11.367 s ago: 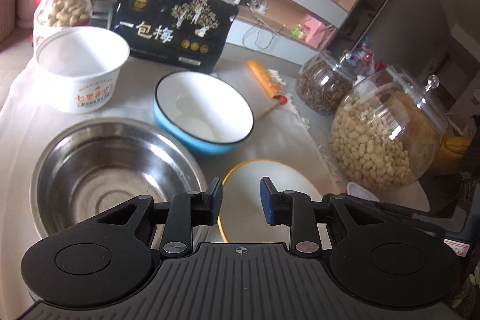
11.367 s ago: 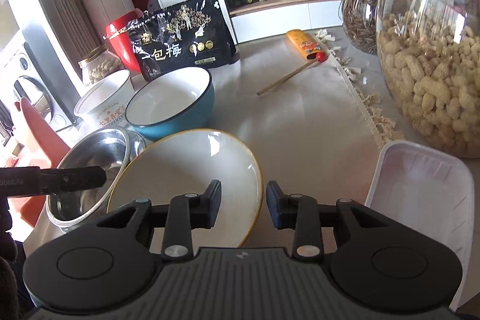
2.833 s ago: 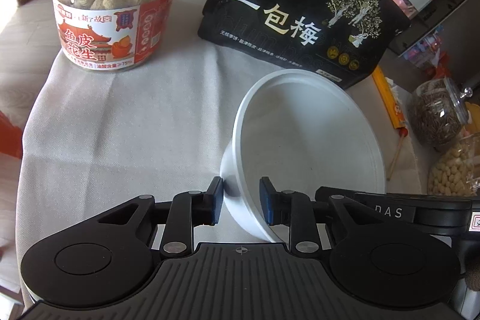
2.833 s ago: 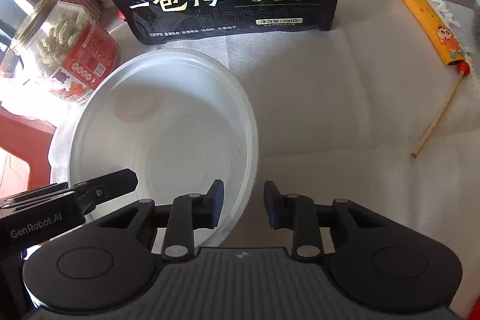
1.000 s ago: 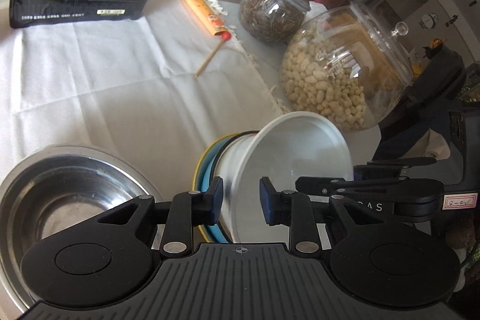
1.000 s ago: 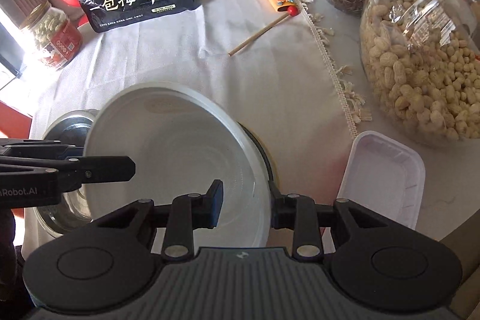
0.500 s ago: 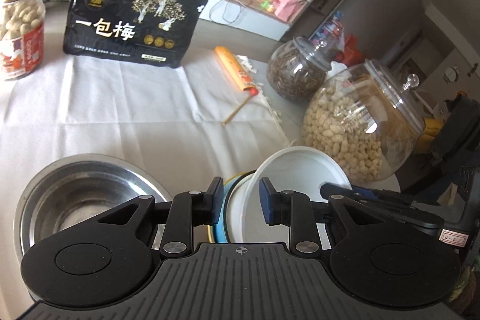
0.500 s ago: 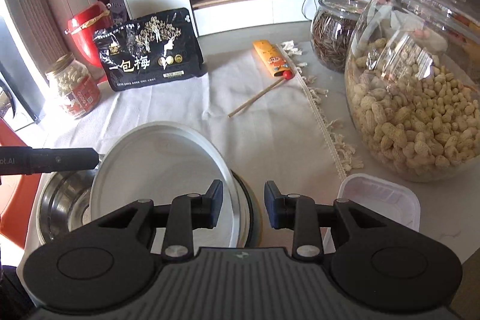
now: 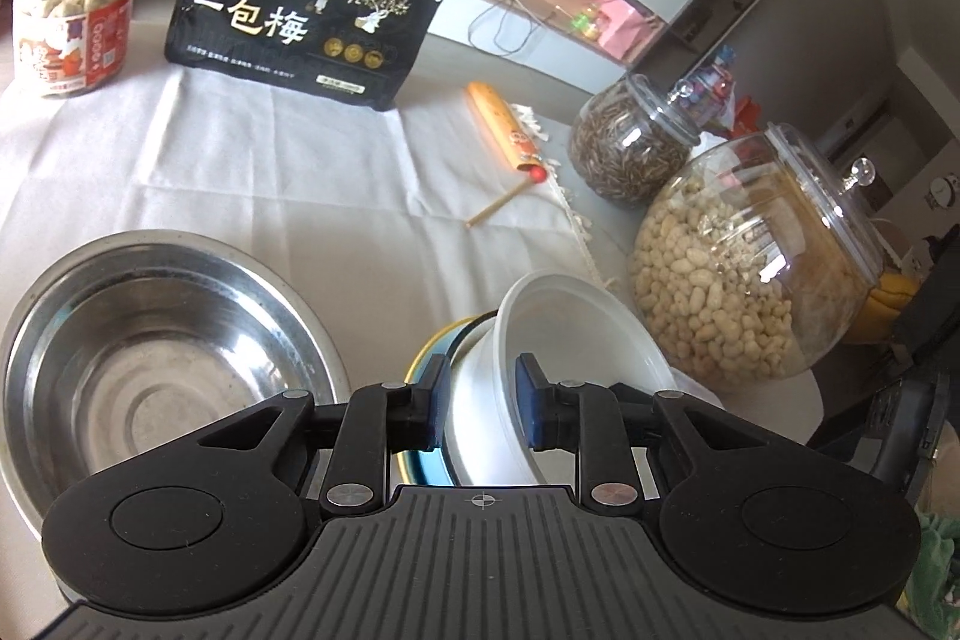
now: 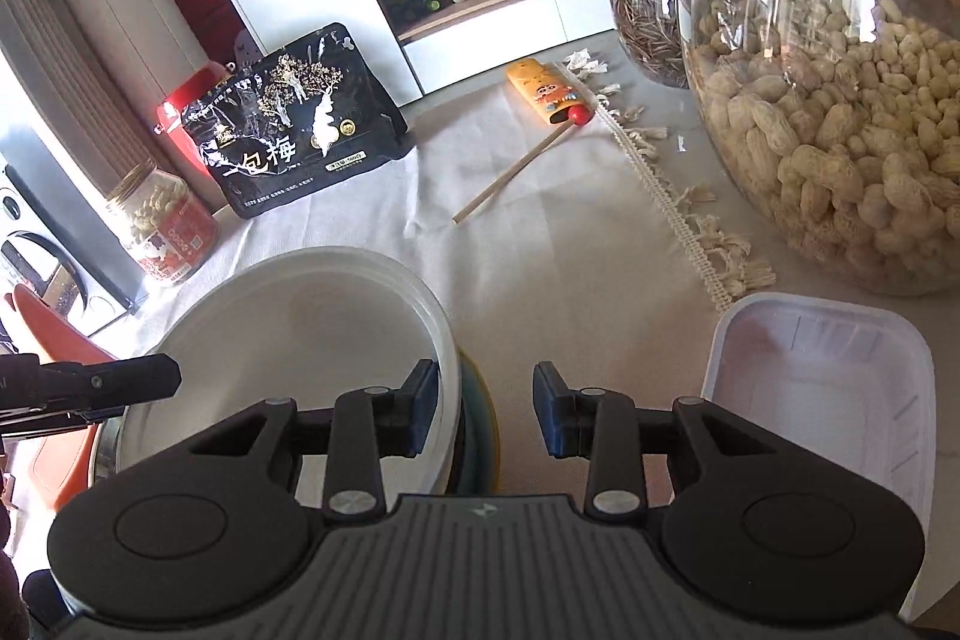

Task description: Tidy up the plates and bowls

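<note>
Stack at the near edge of the cloth, jars off to the right.

Nested in the bowl (image 9: pixel 423 460) on the plate (image 9: pixel 433 340): the tub (image 9: pixel 576 328), tilted. Just left of that stack, the metal bowl (image 9: pixel 162 340). Just right of the stack in the right wrist view, the tray (image 10: pixel 822 370). Behind the tray, the peanut jar (image 9: pixel 750 268), with the seed jar (image 9: pixel 630 142) farther back. Mid-cloth, the stick (image 9: pixel 501 205), tip at the packet (image 9: pixel 501 124). At the back, the standing pouch (image 9: pixel 306 16), left of it the nut jar (image 9: pixel 75 4).
</note>
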`<state>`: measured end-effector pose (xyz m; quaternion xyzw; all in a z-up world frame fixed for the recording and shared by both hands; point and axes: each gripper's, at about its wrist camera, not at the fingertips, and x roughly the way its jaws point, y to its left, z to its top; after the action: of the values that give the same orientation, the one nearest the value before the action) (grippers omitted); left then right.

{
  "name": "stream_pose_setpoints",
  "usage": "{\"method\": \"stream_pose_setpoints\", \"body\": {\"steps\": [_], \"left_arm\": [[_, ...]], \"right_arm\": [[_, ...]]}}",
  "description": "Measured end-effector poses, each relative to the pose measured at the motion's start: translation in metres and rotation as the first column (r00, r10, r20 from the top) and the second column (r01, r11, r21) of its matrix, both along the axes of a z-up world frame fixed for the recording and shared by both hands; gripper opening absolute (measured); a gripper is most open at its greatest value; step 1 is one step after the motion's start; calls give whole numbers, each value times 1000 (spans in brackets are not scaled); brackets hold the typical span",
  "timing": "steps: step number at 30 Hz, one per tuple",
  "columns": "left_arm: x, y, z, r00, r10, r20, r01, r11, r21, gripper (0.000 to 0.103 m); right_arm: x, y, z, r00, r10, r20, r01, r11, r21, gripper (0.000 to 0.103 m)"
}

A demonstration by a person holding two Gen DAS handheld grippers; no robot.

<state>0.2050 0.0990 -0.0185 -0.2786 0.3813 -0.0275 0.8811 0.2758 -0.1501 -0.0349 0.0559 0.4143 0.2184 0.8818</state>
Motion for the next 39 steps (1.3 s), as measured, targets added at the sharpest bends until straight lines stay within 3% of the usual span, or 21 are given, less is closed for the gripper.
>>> {"method": "stream_pose_setpoints", "body": {"steps": [4, 7, 11, 14, 19, 23, 26, 32, 39], "left_arm": [[-29, 21, 9, 995, 59, 74, -57, 998, -27, 26], [-60, 48, 17, 979, 170, 110, -174, 984, 28, 26], [-86, 86, 7, 939, 341, 48, -345, 929, 133, 26], [-99, 112, -11, 909, 417, -12, -414, 905, 101, 26], [-108, 124, -31, 904, 425, -49, -420, 903, 89, 26], [-105, 123, -43, 903, 425, -57, -416, 900, 128, 26], [-101, 127, -54, 910, 406, -78, -397, 911, 109, 34], [-101, 136, -70, 919, 383, -94, -380, 924, 51, 48], [-101, 143, -86, 946, 311, -92, -319, 944, -81, 41]], "right_arm": [[-22, -9, 10, 997, -11, 71, 12, 1000, -11, 36], [-43, -13, 28, 989, -21, 147, 23, 1000, -12, 36], [-63, -10, 51, 986, 3, 169, -14, 998, 64, 37], [-79, 10, 56, 987, 88, 135, -104, 988, 112, 38], [-115, 56, 43, 981, 192, 33, -194, 970, 148, 38], [-134, 86, 26, 980, 201, -14, -197, 972, 124, 38], [-139, 105, 16, 978, 204, -51, -198, 974, 107, 42], [-128, 138, -10, 980, 105, -167, -91, 992, 92, 51], [-115, 168, -32, 981, 36, -190, -30, 999, 33, 55]]}}
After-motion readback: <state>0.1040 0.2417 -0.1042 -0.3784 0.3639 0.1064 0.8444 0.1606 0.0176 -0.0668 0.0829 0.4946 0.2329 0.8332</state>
